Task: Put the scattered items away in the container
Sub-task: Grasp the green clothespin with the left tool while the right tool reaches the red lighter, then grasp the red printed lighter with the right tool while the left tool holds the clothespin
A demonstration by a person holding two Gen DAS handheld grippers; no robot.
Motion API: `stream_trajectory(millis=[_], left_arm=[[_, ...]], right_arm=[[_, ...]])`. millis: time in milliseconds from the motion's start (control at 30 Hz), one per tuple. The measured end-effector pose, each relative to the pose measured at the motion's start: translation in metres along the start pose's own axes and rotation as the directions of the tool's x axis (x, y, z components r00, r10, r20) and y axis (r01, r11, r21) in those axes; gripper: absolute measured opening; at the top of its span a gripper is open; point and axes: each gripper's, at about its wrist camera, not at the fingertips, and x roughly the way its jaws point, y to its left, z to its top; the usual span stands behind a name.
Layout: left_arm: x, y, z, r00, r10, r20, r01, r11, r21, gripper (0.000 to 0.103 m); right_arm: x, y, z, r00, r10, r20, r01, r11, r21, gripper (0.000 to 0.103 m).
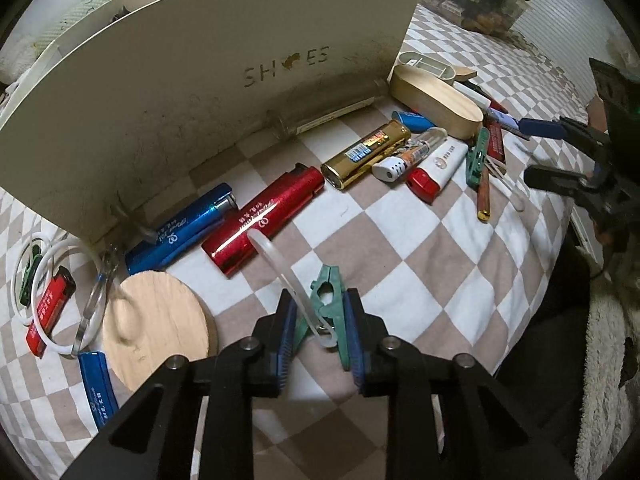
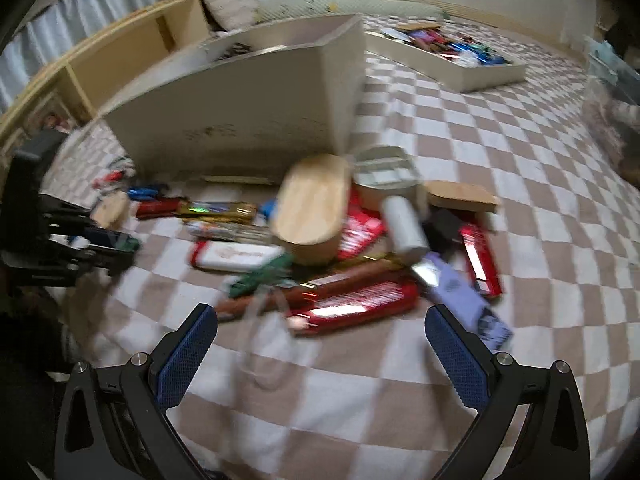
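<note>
While the left gripper [image 1: 320, 320] fingers are clamped on the green clip [image 1: 329, 312], the shoe box [image 1: 200, 80] stands beyond, and the right gripper [image 2: 320, 344] fingers gape apart.

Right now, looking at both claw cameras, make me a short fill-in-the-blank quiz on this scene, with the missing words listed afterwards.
1. The left claw is shut on a ____ clothes peg.
2. The word printed on the white box is ____.
3. The right claw is ____, with nothing held.
4. The bedcover has a ____ pattern.

Missing words: green; SHOES; open; checked
</note>
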Motion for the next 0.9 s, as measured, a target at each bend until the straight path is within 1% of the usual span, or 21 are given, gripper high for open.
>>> stream_trajectory(millis=[67, 200, 267, 367, 500, 600, 733, 767, 800, 833, 900], left_arm=[[0.000, 0.000, 0.000, 1.000, 0.007, -0.003, -0.007, 1.000, 0.007, 0.024], [0.000, -0.001, 0.000, 1.000, 0.009, -0.004, -0.009, 1.000, 0.006, 0.024], [0.000, -0.002, 0.000, 1.000, 0.007, -0.004, -0.007, 1.000, 0.005, 0.024], [0.000, -0.003, 0.000, 1.000, 0.005, -0.006, -0.005, 1.000, 0.001, 0.024], [0.002, -0.004, 0.002, 1.000, 0.002, -0.008, -0.002, 1.000, -0.005, 0.024], [0.002, -0.005, 0.002, 1.000, 0.004, -0.008, -0.004, 1.000, -0.003, 0.024], [0.003, -0.006, 0.003, 1.000, 0.001, -0.008, -0.001, 1.000, -0.004, 0.024], [0.003, -0.006, 0.003, 1.000, 0.001, -0.008, -0.001, 1.000, -0.005, 0.024], [0.003, -0.006, 0.003, 1.000, 0.000, -0.008, -0.001, 1.000, -0.005, 0.024], [0.003, -0.007, 0.003, 1.000, 0.001, -0.008, -0.001, 1.000, -0.005, 0.024], [0.004, -0.007, 0.004, 1.000, 0.000, -0.008, 0.000, 1.000, -0.005, 0.024]], right_arm=[[0.000, -0.010, -0.002, 0.999, -0.042, -0.015, 0.043, 0.999, 0.020, 0.103], [-0.004, -0.027, -0.005, 0.996, -0.088, -0.002, 0.088, 0.994, 0.072, 0.103], [-0.003, -0.032, -0.008, 0.991, -0.132, -0.006, 0.132, 0.988, 0.078, 0.103], [0.002, -0.026, -0.010, 0.986, -0.167, -0.022, 0.168, 0.985, 0.044, 0.103], [0.006, -0.001, -0.012, 0.978, -0.208, -0.005, 0.207, 0.977, -0.056, 0.103], [0.008, 0.017, -0.013, 0.979, -0.206, 0.010, 0.205, 0.972, -0.116, 0.103], [0.015, 0.035, -0.012, 0.987, -0.158, -0.007, 0.155, 0.974, -0.167, 0.102], [0.016, 0.037, -0.012, 0.988, -0.151, -0.014, 0.146, 0.973, -0.176, 0.100], [0.018, 0.039, -0.012, 0.990, -0.139, -0.021, 0.133, 0.974, -0.185, 0.092], [0.019, 0.039, -0.011, 0.992, -0.123, -0.024, 0.117, 0.976, -0.184, 0.088], [0.020, 0.035, -0.009, 0.995, -0.101, -0.028, 0.095, 0.981, -0.170, 0.088]])
